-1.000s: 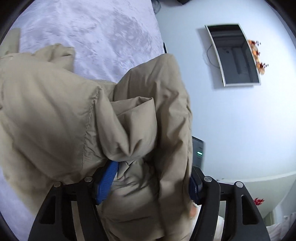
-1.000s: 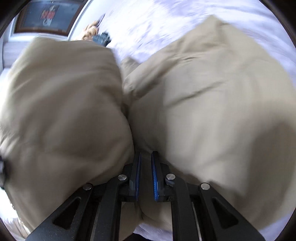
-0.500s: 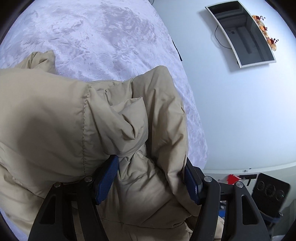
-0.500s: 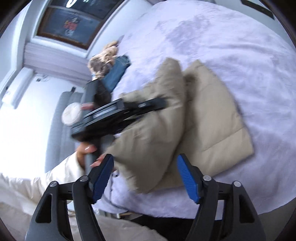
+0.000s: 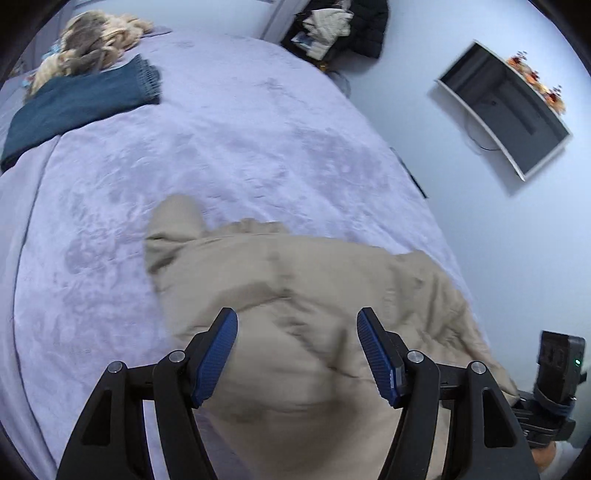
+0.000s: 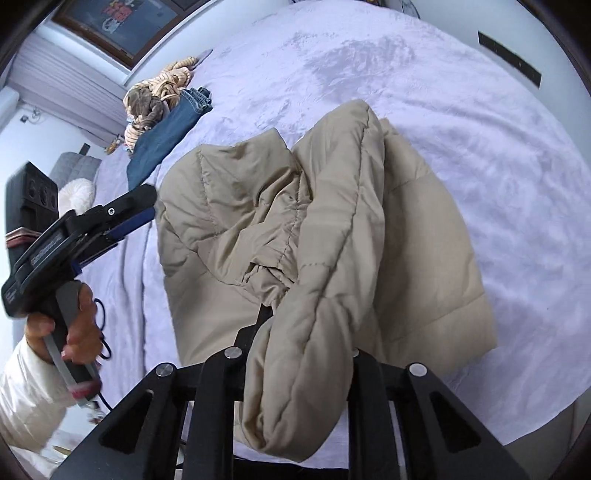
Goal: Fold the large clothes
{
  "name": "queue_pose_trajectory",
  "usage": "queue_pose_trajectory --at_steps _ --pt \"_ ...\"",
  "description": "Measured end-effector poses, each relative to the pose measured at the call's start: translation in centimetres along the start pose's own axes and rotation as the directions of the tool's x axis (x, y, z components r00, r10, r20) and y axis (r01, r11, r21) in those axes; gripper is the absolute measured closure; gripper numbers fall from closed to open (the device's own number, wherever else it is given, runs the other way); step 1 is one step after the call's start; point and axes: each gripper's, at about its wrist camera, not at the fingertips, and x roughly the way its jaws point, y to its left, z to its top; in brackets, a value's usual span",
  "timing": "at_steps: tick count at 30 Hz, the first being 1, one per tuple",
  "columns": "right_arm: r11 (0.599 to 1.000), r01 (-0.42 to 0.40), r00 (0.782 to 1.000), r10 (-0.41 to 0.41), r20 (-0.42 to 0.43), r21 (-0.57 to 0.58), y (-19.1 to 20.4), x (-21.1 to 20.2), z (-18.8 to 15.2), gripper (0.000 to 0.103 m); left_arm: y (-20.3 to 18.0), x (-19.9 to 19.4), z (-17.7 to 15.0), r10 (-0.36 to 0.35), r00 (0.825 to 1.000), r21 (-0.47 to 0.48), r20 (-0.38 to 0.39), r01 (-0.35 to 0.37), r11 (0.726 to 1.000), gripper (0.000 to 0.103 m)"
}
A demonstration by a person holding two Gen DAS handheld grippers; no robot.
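Note:
A beige puffer jacket (image 5: 295,280) lies bunched on the lilac bedspread (image 5: 221,129), near the bed's front edge. My left gripper (image 5: 297,332) hovers open above it with nothing between its blue pads (image 5: 218,354). In the right wrist view a hand holds the left gripper (image 6: 146,206) out to the left of the jacket (image 6: 229,206), clear of it. My right gripper (image 6: 299,321) is closing on a thick padded fold (image 6: 325,295) of the jacket. The fold is raised off the bed, drapes down between the fingers and hides the pads.
Folded blue jeans (image 5: 81,103) and a tan braided bundle (image 5: 99,40) lie at the far corner of the bed. A clothes pile (image 5: 340,22) sits beyond the bed. A dark screen (image 5: 502,110) hangs on the wall to the right. White sleeve (image 6: 22,398) at lower left.
My left gripper let go of the jacket and drew back from it. My right gripper opened wide, rose, then closed on a fold of the jacket and lifted it.

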Motion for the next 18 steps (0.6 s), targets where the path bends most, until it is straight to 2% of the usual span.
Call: queue_pose_trajectory --at_steps 2,4,9,14,17,18 --pt "1.0 0.014 1.0 -0.014 0.011 0.006 -0.9 0.1 0.2 0.083 1.9 1.8 0.1 0.026 0.999 -0.055 -0.018 -0.027 0.998 0.035" --pt "0.999 0.025 0.999 -0.025 0.024 0.024 -2.2 -0.2 -0.3 0.083 1.6 3.5 0.3 0.032 0.999 -0.05 -0.018 -0.032 0.998 0.035" --pt "0.996 0.056 0.997 -0.06 0.056 0.064 -5.6 -1.1 -0.7 0.083 -4.3 8.3 1.6 0.072 0.997 0.061 0.005 -0.072 0.995 0.035" --pt "0.984 0.05 0.997 -0.061 0.057 0.169 -11.0 -1.2 -1.1 0.083 -9.4 12.4 2.9 0.101 0.995 0.14 -0.002 -0.1 0.985 0.035" --pt "0.973 0.035 0.999 -0.034 -0.006 0.229 -14.3 0.2 -1.5 0.075 -10.6 14.3 2.7 0.131 0.991 0.17 -0.023 -0.125 0.977 0.035" --pt "0.964 0.026 0.999 -0.018 -0.035 0.266 -15.3 0.4 -1.7 0.067 -10.7 14.5 2.6 0.139 0.99 0.176 -0.023 -0.133 0.975 0.035"
